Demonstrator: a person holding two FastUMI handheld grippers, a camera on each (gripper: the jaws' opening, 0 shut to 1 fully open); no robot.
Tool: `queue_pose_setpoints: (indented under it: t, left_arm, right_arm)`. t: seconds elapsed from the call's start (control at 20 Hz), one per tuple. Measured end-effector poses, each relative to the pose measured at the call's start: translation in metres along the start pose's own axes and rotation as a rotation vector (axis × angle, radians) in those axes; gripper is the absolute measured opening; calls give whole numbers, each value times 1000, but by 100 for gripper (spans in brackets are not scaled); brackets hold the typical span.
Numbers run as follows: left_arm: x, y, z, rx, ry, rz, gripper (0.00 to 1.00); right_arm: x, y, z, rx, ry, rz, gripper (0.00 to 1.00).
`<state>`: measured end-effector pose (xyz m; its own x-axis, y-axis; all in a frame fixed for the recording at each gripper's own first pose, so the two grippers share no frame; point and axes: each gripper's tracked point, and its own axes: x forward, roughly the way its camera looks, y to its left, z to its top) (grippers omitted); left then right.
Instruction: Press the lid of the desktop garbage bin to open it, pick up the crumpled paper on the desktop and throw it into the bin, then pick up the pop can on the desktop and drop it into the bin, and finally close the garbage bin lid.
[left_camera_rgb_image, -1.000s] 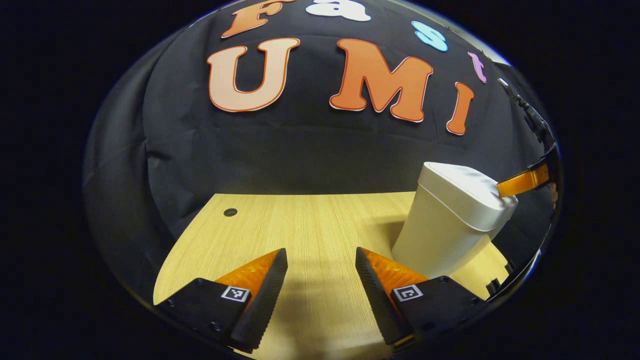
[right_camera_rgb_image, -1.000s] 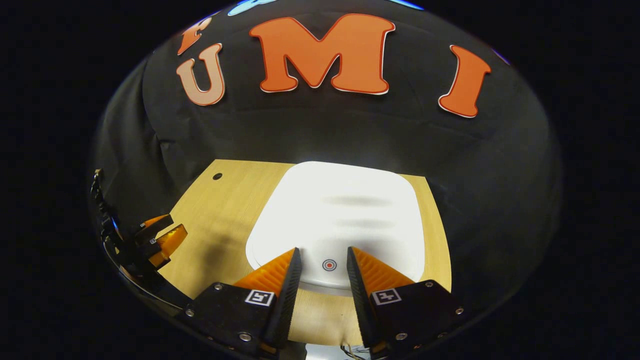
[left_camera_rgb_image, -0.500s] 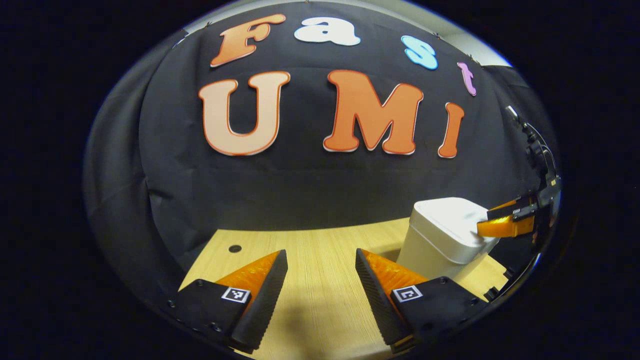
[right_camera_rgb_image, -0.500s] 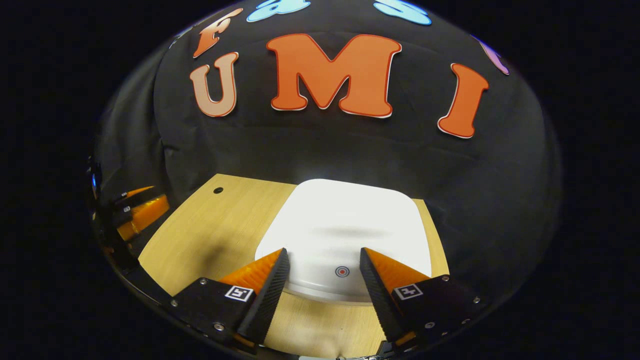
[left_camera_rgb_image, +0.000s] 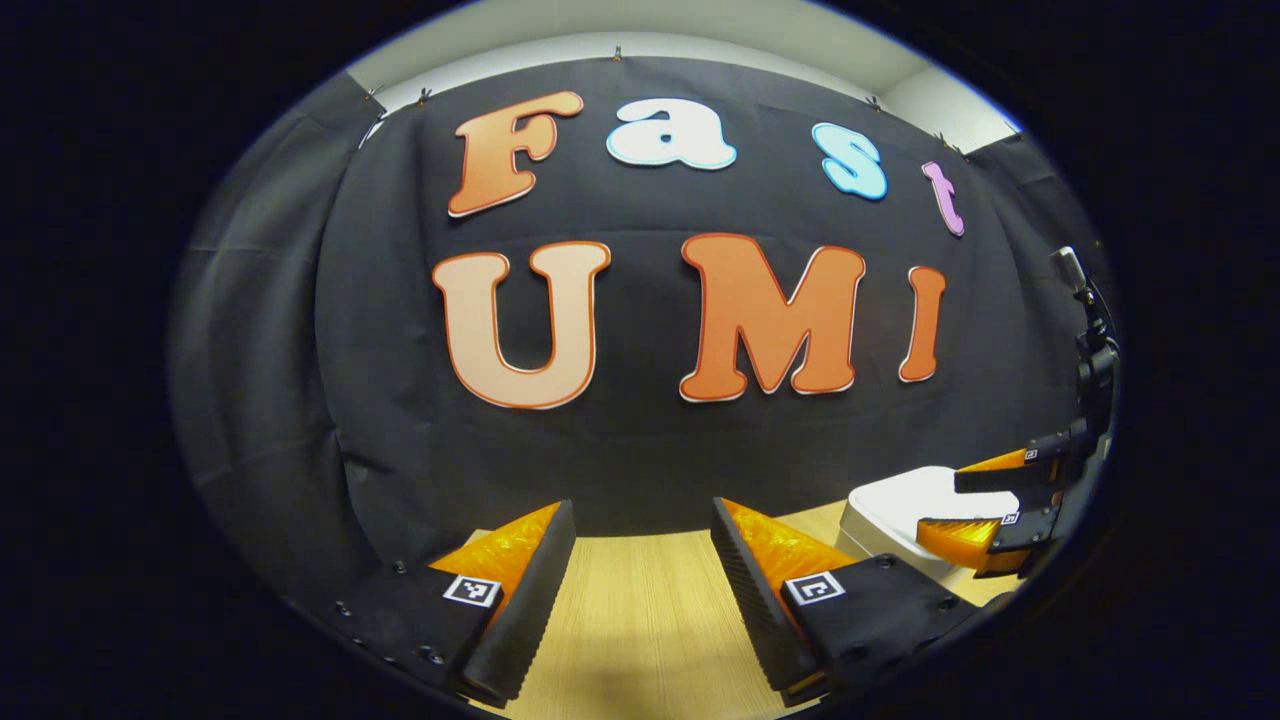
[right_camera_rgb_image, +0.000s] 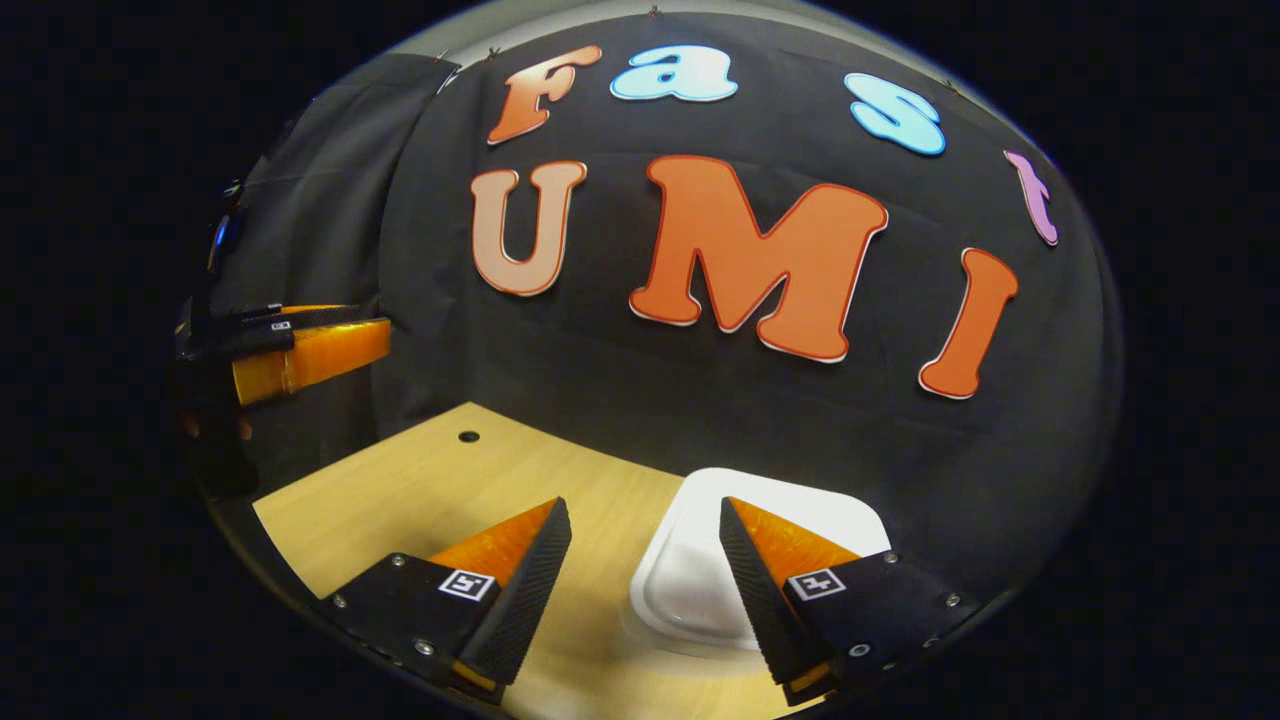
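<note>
The white desktop garbage bin (right_camera_rgb_image: 700, 570) stands on the wooden table (right_camera_rgb_image: 440, 490) with its lid down, below my right gripper (right_camera_rgb_image: 645, 520), whose fingers stand open and empty above it. In the left gripper view the bin (left_camera_rgb_image: 895, 505) sits low at the right edge, and the right gripper (left_camera_rgb_image: 985, 510) hovers over its top. My left gripper (left_camera_rgb_image: 640, 520) is open with nothing between its fingers, raised over the table (left_camera_rgb_image: 650, 600). In the right gripper view the left gripper (right_camera_rgb_image: 300, 345) hangs high at the left edge.
A small round hole (right_camera_rgb_image: 468, 437) marks the table's far left corner. The black cloth wall stands close behind the table on all far sides.
Both grippers have risen and tilted up, so the bin and table have sunk lower in both views. The right gripper opened wider and lifted off the bin's lid.
</note>
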<state>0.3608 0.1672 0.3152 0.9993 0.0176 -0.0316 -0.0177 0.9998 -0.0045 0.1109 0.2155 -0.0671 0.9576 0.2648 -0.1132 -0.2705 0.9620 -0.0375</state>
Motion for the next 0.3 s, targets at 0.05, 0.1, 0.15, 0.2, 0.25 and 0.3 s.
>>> queue_pose_setpoints:
  t: [0.05, 0.1, 0.15, 0.2, 0.25, 0.3]
  left_arm:
    - [0, 3, 9, 4, -21, 5, 88]
    - [-1, 4, 18, 4, -41, 9, 87]
    - [-3, 6, 26, 0, -58, 9, 88]
    - [-4, 6, 32, -1, -76, 8, 87]
    - [-5, 8, 37, 4, -91, 10, 89]
    - [-5, 8, 39, 10, -98, 12, 88]
  right_arm:
    - [-4, -1, 0, 5, -31, -2, 91]
    - [-7, -4, 2, 3, -64, -9, 91]
    - [-15, -8, 2, -4, -94, -17, 91]
    - [-20, -12, 5, -7, -122, -29, 91]
    - [-26, -16, 8, -3, -145, -39, 91]
    - [-29, -19, 9, 4, -159, -36, 90]
